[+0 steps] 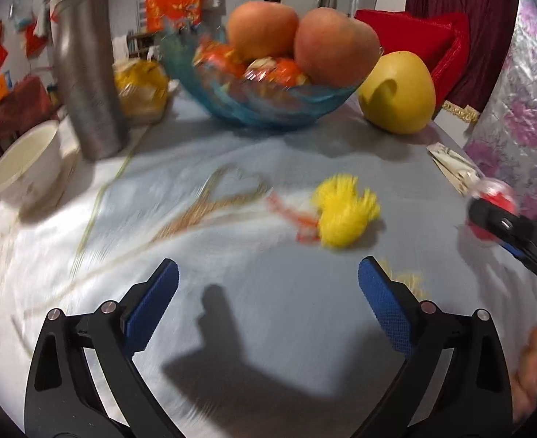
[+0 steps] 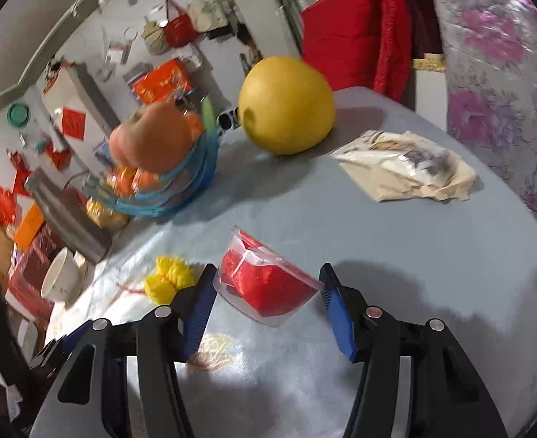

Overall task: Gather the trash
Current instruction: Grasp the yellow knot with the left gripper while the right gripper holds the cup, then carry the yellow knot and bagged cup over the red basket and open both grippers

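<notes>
While the right claw [image 2: 268, 294] hung low over the counter [image 2: 396, 248], its blue pads pressed on either side of a clear plastic cup [image 2: 268, 288] stuffed with crumpled red wrapper, so that the cup was gripped between them just above the pale cloth. From the left wrist view the same cup [image 1: 493, 197] showed only as a red blur at the tip of the right claw [image 1: 487, 215], near the right edge. The left claw [image 1: 268, 303] stood wide apart with nothing between its pads, only bare cloth and its own shadow under it.

Ahead of the left claw lay a yellow tassel [image 1: 345, 211] with a red cord, flat on the counter and well apart from the cup. Farther back stood a blue glass bowl [image 1: 268, 106] holding two reddish apples [image 1: 301, 43] on top of orange-wrapped sweets (the wrappers were too blurred to read). Just beside the bowl on the right sat a large yellow pomelo [image 1: 396, 91], touching the cloth and not the bowl. A crumpled printed packet [image 2: 407, 164] lay near the counter's right edge; its printing could not be made out. On the left a steel flask [image 1: 86, 73] stood upright, with a white cup [image 1: 27, 171], seemingly holding nothing, in front of it and a yellow packet [image 1: 140, 87] behind.
</notes>
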`<action>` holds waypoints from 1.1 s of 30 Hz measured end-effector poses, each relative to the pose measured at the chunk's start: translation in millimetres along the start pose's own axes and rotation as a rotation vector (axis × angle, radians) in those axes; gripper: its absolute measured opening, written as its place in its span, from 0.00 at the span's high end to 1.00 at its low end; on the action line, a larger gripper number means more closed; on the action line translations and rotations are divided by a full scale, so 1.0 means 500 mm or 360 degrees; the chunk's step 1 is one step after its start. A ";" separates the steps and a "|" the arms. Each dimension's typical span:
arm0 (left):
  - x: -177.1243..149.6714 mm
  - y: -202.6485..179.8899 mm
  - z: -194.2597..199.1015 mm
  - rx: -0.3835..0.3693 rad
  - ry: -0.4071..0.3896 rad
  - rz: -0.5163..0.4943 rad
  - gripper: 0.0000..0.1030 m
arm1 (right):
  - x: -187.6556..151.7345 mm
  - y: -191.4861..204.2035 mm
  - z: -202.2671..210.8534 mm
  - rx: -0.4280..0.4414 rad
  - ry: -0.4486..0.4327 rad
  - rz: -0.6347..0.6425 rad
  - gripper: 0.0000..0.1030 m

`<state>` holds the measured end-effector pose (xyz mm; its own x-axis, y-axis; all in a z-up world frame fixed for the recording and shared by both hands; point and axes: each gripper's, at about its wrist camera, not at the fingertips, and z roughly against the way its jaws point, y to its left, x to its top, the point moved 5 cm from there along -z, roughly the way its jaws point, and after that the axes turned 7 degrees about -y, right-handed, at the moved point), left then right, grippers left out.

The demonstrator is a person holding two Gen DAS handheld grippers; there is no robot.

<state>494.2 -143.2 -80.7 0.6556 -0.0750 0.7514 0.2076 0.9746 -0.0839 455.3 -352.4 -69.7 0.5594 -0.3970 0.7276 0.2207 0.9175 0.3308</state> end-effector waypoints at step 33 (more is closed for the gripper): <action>-0.205 0.134 0.380 -0.0010 -0.0173 0.0105 0.68 | -0.090 0.082 0.182 0.0386 -0.0054 0.0068 0.45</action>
<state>302.9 -30.4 -39.3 0.5853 0.0131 0.8107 0.1711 0.9754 -0.1393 366.3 -299.0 -34.3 0.5361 -0.3623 0.7625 -0.0032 0.9024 0.4310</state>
